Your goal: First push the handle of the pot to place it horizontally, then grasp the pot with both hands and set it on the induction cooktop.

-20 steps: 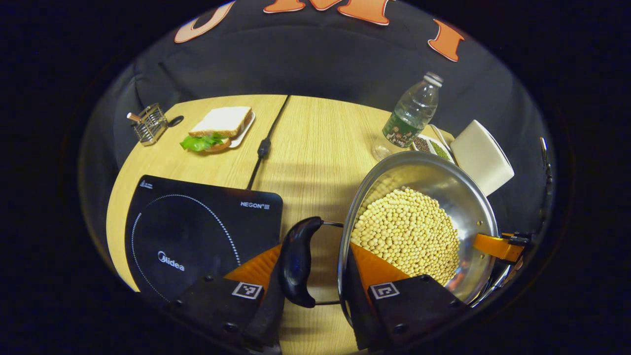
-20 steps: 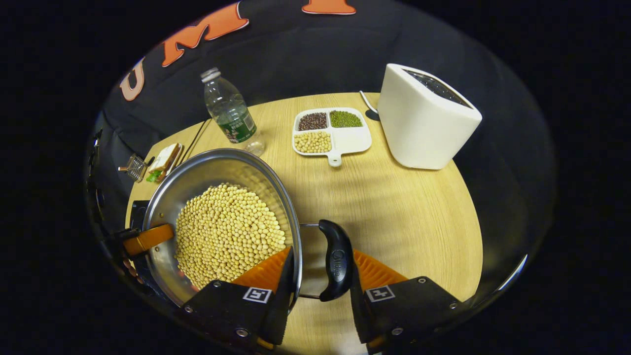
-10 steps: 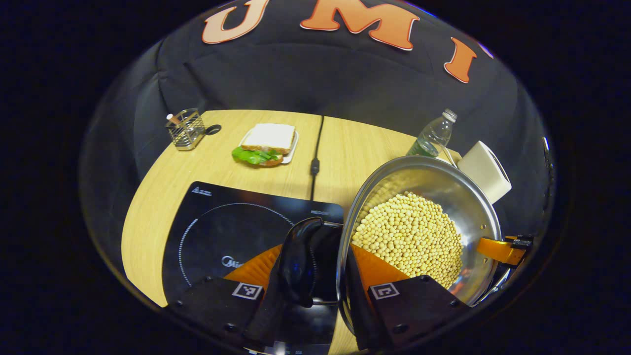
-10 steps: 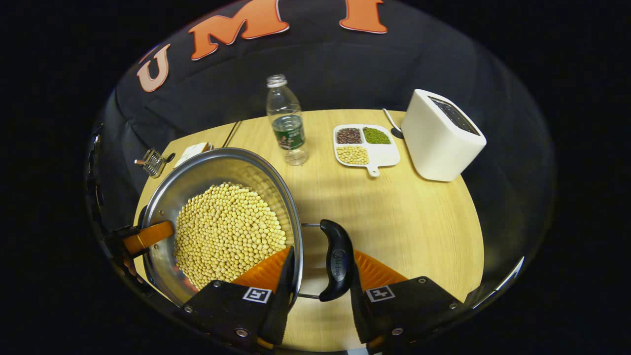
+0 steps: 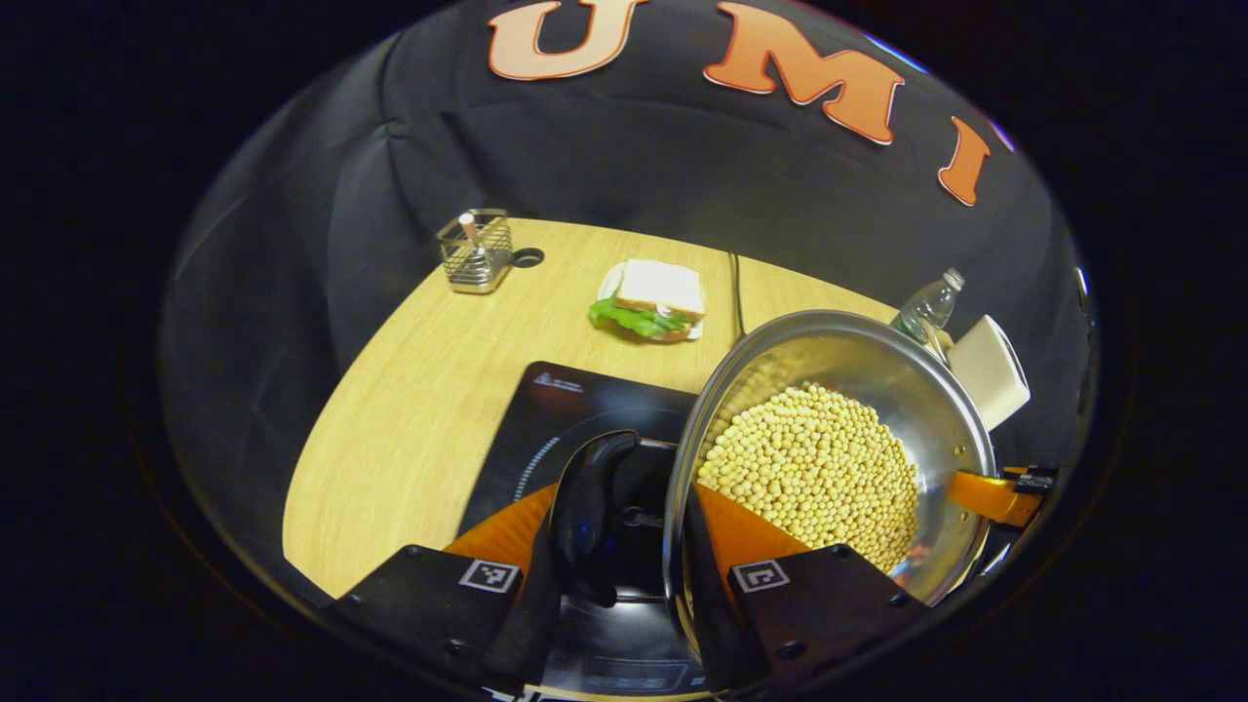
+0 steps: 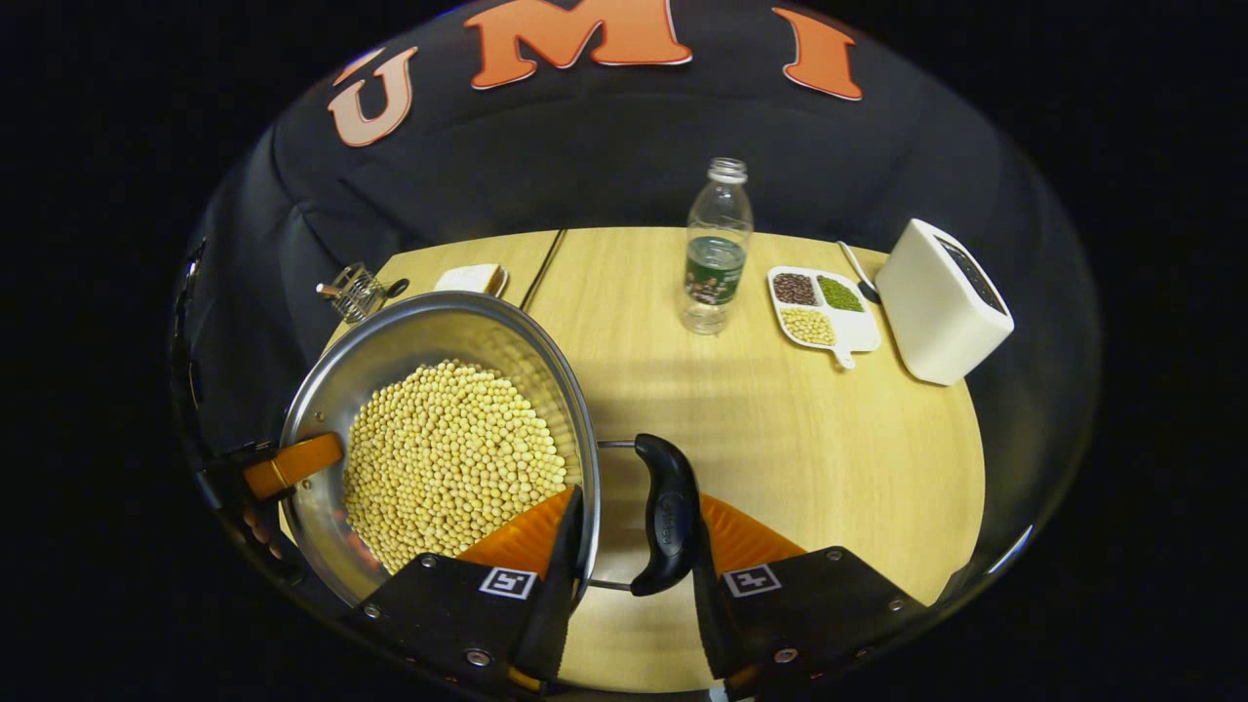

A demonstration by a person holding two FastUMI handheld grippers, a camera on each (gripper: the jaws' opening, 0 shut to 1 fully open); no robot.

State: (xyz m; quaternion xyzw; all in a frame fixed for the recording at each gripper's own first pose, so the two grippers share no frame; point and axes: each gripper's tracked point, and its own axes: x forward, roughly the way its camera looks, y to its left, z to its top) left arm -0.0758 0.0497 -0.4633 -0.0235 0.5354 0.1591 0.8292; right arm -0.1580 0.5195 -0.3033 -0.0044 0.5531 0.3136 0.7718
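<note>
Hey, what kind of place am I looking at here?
Probably a mock kitchen table in a recording booth: an induction cooktop, a toaster and a pot of beans sit before a black cloth wall.

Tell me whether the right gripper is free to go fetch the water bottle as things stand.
Probably not: the right gripper is shut on the pot's handle, sharing its load, though bare table lies before the bottle.

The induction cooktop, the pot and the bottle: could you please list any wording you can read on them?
No text here is legible enough to quote.
Induction cooktop: small white mark near its far corner, too small to read.
Handle of the pot: embossed mark, too blurred to read.
Bottle: print on its band, too small to read.
</note>
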